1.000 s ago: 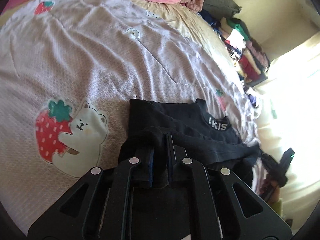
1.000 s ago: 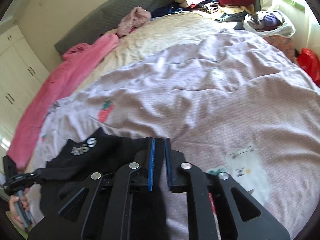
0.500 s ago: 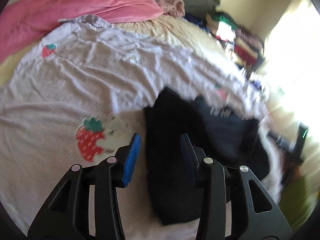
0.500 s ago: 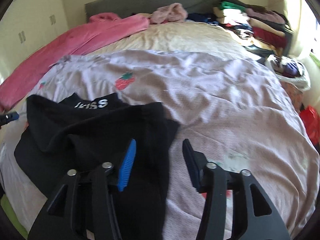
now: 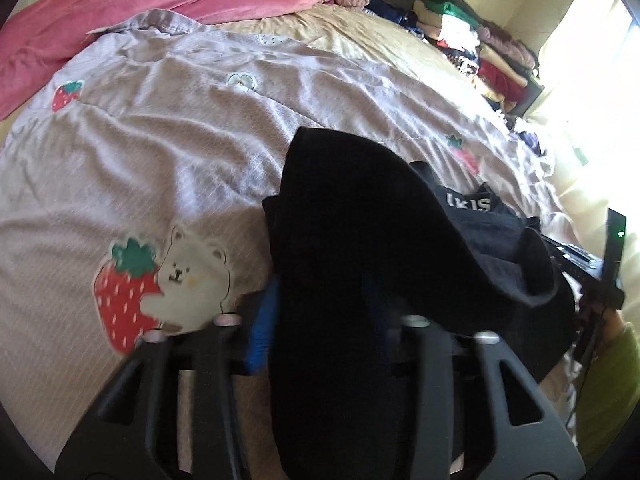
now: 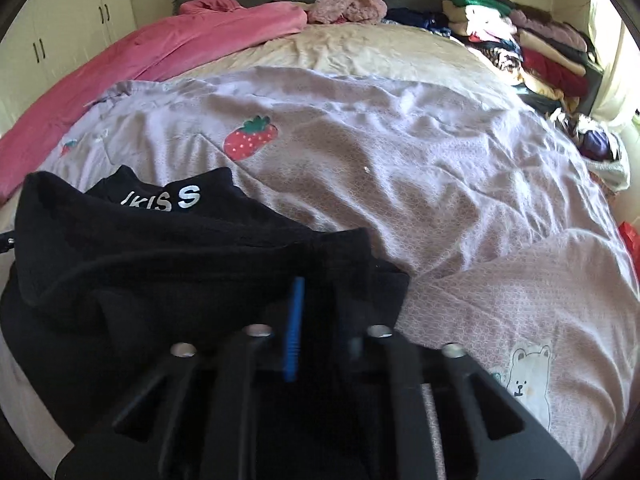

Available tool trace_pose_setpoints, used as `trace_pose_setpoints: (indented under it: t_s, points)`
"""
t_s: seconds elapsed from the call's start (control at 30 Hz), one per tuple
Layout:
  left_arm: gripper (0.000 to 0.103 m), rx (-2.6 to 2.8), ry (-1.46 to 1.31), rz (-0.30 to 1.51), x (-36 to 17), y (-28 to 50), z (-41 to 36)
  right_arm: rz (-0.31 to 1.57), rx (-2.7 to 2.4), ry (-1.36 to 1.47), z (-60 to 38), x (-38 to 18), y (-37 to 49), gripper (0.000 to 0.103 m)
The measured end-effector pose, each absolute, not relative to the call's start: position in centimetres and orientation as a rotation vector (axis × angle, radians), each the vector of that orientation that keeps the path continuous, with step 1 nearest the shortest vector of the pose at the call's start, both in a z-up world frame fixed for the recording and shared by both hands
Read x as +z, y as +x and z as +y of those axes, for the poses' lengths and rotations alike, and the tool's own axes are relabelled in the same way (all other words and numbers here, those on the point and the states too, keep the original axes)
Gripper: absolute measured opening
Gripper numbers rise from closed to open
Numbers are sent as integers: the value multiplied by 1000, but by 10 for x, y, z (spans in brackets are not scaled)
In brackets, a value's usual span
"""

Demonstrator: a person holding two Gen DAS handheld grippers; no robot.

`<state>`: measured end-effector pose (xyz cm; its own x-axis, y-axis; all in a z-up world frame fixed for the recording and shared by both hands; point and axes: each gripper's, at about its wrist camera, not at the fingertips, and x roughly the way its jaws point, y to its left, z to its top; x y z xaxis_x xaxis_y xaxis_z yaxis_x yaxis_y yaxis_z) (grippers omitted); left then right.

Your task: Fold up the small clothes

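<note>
Spreading away ahead of both grippers, a bed (image 6: 360,52) fills each view, covered by a lilac quilt (image 6: 420,184) printed with strawberries and white bears. Far ahead of the grippers, a pink blanket (image 5: 168,4) lies along the top edge of the bed, and stacks of folded clothes (image 6: 532,48) sit ahead and to the right.

A black garment (image 5: 360,240), the piece being folded, lies bunched on the quilt right at the gripper tips. White letters (image 6: 176,200) show on a band ahead and to the left of the right gripper.

The left gripper (image 5: 320,304) points steeply down, with a thick fold of the black cloth draped between its fingers. Its jaws are closing, and the blue pads (image 5: 264,320) press against the cloth, so it has hold of the garment. A bear hugging a strawberry (image 5: 160,280) is printed on the quilt just left of it.

The right gripper (image 6: 316,320) also points steeply down, its jaws closing with black cloth gathered around and between them. One blue pad edge (image 6: 294,328) shows, nearly meeting the other finger, gripping the garment's edge.
</note>
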<state>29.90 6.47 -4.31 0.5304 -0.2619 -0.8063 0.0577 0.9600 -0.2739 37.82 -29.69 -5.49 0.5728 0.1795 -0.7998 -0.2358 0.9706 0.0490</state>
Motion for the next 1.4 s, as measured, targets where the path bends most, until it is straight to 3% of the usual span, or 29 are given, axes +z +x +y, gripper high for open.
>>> trace_pose_setpoints:
  t_s: [0.33,0.57,0.8,1.0,1.1,1.27,1.4]
  points:
    - [7,-197,-214,974,-36,301,68,838,181,140,-352,-28,374,6]
    - [7,-185,-198,966,-45,298,65,902,119,197,-363,-60,386,9]
    - [10,-182,-222,942,-35,285,74,859,147,247,-376,-40,360,36]
    - [10,-181,-186,901,-20,264,69,821,205,189,-369,-19,319,40]
    - [18,-177,-161,906,-15,253,64,801,225,162,-360,-11,299,47]
    - [20,-175,-137,911,-12,240,58,787,247,124,-344,-5,273,49]
    - [26,-173,-134,920,-14,232,55,800,243,83,-333,-10,259,61]
